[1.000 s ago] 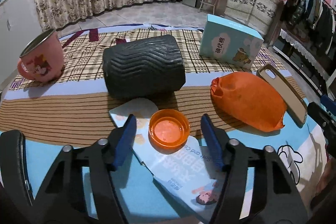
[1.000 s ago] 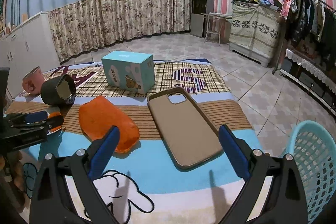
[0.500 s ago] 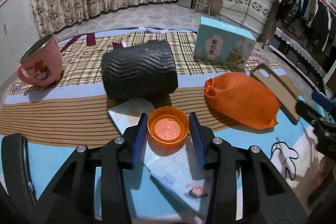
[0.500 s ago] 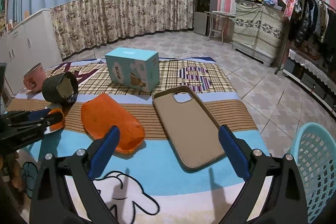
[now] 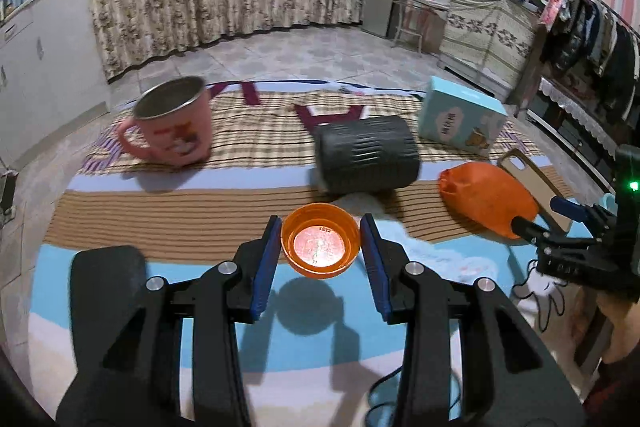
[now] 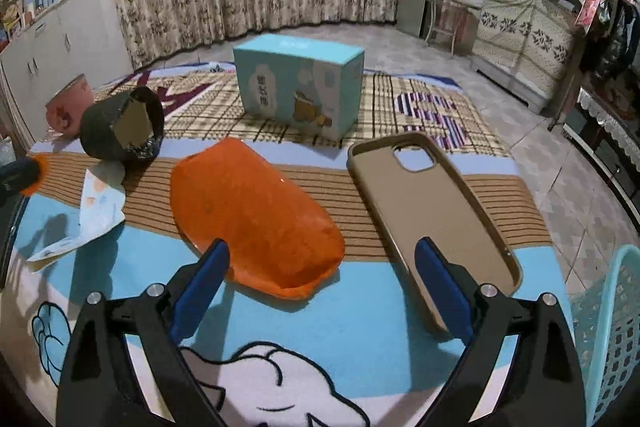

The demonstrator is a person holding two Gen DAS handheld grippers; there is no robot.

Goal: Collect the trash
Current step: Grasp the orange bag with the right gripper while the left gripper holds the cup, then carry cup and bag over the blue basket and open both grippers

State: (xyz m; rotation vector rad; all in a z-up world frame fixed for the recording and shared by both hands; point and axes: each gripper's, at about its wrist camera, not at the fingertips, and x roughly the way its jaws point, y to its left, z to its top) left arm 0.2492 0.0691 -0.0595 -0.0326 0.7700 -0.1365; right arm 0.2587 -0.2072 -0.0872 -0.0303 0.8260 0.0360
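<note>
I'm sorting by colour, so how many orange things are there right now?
2. The orange cap is held in the left gripper; the orange wrapper lies on the mat before the right gripper.

On the patterned cloth lie one orange lid [image 5: 320, 242], one orange bag [image 6: 256, 215], one torn paper wrapper [image 6: 94, 215], one black ribbed roll [image 5: 366, 159], one pink mug [image 5: 172, 125], one blue carton [image 6: 298, 91] and one tan phone case [image 6: 432, 209]. One turquoise basket [image 6: 612, 331] stands beside it. Two hand-held grippers are in view.
</note>
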